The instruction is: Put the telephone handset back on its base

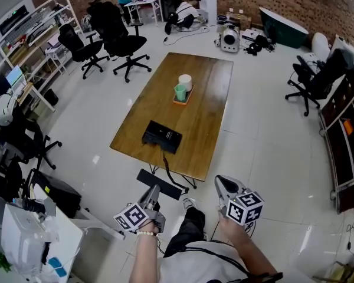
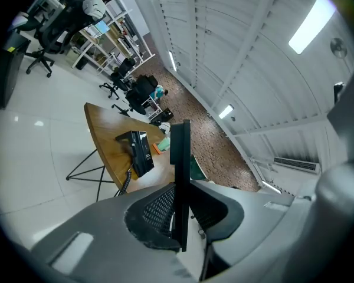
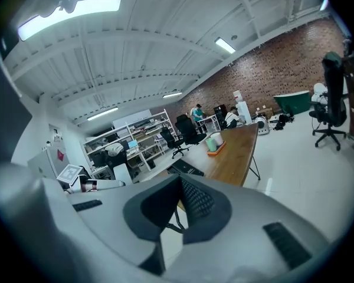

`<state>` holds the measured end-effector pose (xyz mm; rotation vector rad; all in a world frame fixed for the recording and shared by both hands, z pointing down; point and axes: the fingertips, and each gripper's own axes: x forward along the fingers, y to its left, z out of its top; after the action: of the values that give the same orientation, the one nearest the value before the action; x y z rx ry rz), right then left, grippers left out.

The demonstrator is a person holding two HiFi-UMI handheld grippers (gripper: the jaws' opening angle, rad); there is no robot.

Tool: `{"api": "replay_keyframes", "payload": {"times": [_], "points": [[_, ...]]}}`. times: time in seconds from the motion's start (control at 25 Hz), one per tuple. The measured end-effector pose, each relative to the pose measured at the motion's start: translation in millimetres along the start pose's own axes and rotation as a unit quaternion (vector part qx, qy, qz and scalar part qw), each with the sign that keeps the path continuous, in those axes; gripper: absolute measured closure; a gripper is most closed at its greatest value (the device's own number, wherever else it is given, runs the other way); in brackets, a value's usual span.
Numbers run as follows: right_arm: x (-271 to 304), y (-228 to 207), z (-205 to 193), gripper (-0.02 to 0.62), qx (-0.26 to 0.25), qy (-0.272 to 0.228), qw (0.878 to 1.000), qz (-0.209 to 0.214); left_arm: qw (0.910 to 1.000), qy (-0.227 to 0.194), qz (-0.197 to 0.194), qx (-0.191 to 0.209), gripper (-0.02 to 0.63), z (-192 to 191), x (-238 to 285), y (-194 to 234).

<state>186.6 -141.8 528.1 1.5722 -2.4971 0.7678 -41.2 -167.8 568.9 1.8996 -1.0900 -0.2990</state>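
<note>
The black telephone base [image 1: 162, 137] lies near the front edge of the long wooden table [image 1: 209, 99]. Its coiled cord [image 1: 165, 164] hangs down over that edge to the black handset [image 1: 160, 183], which is held level in the air below and in front of the table. My left gripper [image 1: 153, 194] is shut on the handset. In the left gripper view the handset [image 2: 180, 152] stands edge-on between the jaws, with the base [image 2: 140, 151] beyond it on the table. My right gripper [image 1: 221, 184] is shut and holds nothing, to the right of the handset.
An orange tray [image 1: 182, 99] with a green cup and a white cup sits mid-table. Black office chairs [image 1: 121, 37] stand at the far left, more chairs [image 1: 315, 78] at the right. Shelving [image 1: 23, 46] lines the left wall. The person's leg and shoe [image 1: 189, 208] are below the grippers.
</note>
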Motion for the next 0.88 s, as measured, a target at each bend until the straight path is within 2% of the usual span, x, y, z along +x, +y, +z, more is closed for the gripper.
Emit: {"api": "replay_keyframes", "payload": {"times": [0.24,0.52,0.88], "points": [[41.7,-18.7,26.1,0.595,-0.013,0.008,1.000,0.001,0.9999,-0.008,-0.003,-0.010,0.537,24.9,56.9,31.8],[102.4,-30.7,51.1,0.595,-0.023,0.029,0.999,0.015,0.9987,-0.001,-0.008,-0.049,0.537,47.2,118.0,73.1],[165.5,-38.5,70.4,0.595,-0.033,0.050,0.998,0.026,0.9978,0.004,0.004,-0.066,0.537,49.9,175.0,121.1]]}}
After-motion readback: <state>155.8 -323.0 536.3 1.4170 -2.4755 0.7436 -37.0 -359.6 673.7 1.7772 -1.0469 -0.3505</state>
